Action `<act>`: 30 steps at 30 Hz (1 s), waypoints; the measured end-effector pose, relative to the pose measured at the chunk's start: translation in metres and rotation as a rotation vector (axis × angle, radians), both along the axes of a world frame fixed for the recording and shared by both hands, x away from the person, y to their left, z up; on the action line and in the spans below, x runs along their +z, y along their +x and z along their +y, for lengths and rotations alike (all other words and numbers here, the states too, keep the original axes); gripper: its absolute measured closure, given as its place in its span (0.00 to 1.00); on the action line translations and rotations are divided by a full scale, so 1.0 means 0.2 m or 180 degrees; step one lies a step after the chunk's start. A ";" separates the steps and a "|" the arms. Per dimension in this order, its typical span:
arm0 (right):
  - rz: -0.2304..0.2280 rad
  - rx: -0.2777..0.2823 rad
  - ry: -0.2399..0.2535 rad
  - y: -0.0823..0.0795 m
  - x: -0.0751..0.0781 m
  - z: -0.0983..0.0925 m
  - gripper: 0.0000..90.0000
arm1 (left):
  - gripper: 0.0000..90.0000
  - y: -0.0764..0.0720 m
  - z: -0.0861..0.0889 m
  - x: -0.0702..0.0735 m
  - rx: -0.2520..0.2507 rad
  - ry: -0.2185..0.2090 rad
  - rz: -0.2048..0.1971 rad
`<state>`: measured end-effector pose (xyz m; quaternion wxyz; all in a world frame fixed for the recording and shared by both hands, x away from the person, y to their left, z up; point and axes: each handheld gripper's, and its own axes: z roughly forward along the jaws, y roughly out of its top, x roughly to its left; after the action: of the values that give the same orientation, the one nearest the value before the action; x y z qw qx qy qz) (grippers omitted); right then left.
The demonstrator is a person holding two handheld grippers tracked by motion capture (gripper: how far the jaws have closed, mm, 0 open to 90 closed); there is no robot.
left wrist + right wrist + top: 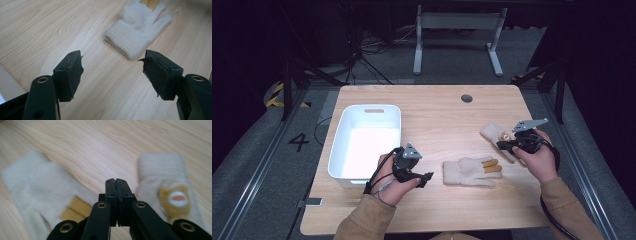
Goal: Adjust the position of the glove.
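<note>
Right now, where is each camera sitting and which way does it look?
High view: above the person's side, facing forward and down at the table, white bin and two gloves; both hands and sleeves show.
Left gripper view: rides the left claw, looking along its open jaws at the cream glove.
Right gripper view: rides the right claw, jaws shut, between that glove and the bear-face glove.
All views share the cream glove.

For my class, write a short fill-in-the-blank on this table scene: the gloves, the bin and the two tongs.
1. The left tongs stand ____, with nothing between them.
2. The right tongs are ____, gripping nothing.
3. The white bin sits on the table's ____ side in the high view.
4. The number of cream gloves on the table, the middle glove included, is ____.

Missing words: open; shut; left; two
</note>
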<state>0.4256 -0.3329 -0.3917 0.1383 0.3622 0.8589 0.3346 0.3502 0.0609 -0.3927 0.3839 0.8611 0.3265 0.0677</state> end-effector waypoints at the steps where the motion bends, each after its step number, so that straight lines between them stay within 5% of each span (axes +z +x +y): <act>1: 0.0009 0.0040 0.0019 0.00 0.00 0.01 1.00 | 0.36 0.00 0.00 0.00 -0.0007 0.0002 0.0002; 20: 0.0163 0.0313 -0.0002 0.03 -0.14 0.26 0.99 | 0.35 0.00 -0.02 -0.02 -0.0050 0.0028 0.0036; 25: 0.0084 0.0133 0.0033 0.06 -0.13 0.20 0.95 | 0.35 0.00 -0.02 -0.02 -0.0063 0.0040 0.0054; 30: -0.0058 -0.0102 0.0157 0.10 -0.12 0.10 0.80 | 0.35 0.00 -0.03 -0.03 -0.0068 0.0059 0.0068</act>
<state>0.4462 -0.3136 -0.4162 0.1425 0.3762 0.8432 0.3567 0.3505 0.0554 -0.3989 0.3731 0.8687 0.3207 0.0575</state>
